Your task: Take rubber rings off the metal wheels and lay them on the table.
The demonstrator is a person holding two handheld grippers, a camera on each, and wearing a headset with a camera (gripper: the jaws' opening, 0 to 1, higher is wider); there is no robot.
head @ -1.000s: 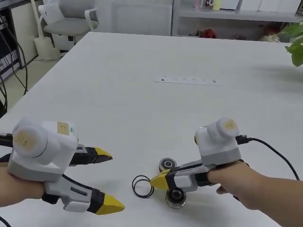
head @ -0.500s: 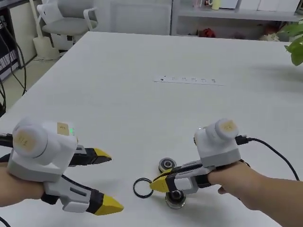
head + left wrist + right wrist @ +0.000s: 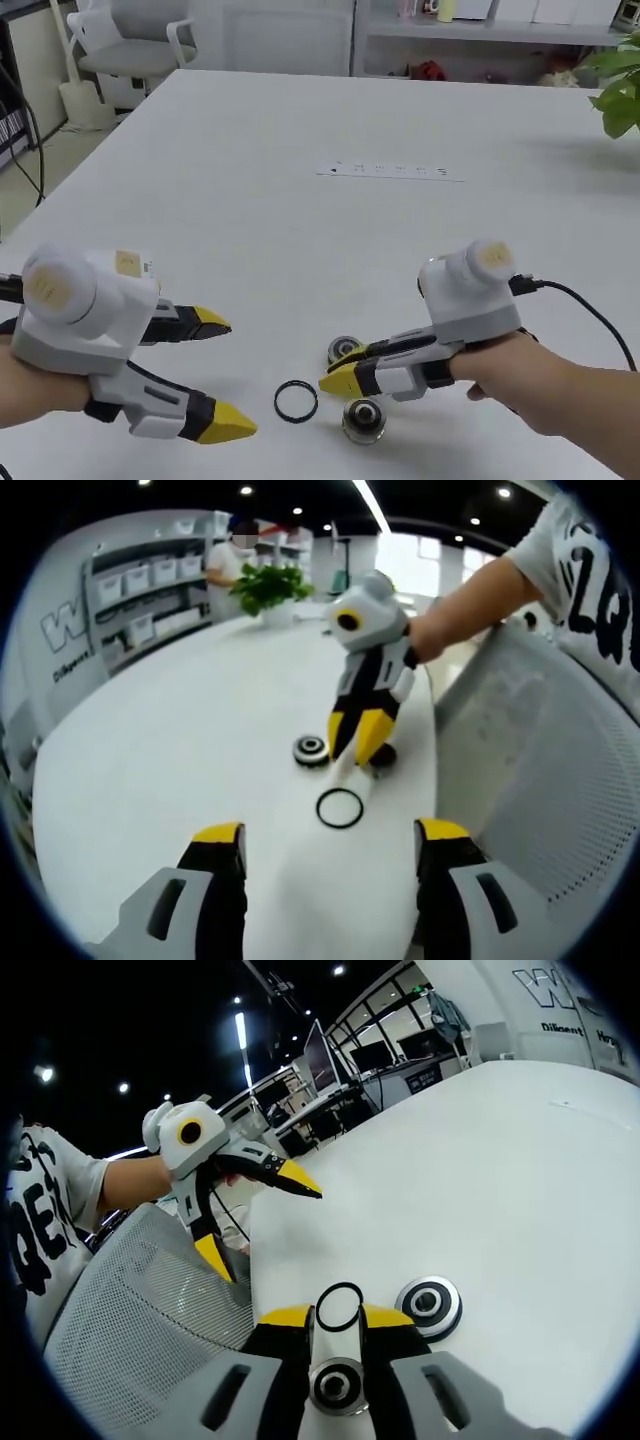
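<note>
Rubber ring (image 3: pixel 296 401), black and thin, lies flat on the white table (image 3: pixel 300 220) at the lower centre of the head view, clear of both metal wheels. One metal wheel (image 3: pixel 345 350) sits on the table just to the upper right of the ring. The second metal wheel (image 3: pixel 363 420) sits just to the ring's lower right, under the right gripper (image 3: pixel 342 380).

In the right gripper view the right gripper's fingers (image 3: pixel 285 1318) stand close together with a narrow gap. The second metal wheel shows in that gap near the bottom of the frame, but I cannot tell whether the fingers pinch it or only hang over it. The ring lies just beyond the yellow tips there, and the other wheel lies to its right.

At the lower left of the head view the left gripper (image 3: pixel 222 372) is held with its fingers spread wide and nothing between them. Its yellow tips point toward the ring, well apart from it. In the left gripper view the ring lies at mid-frame ahead of the spread fingers, with the right gripper just behind it.
</note>
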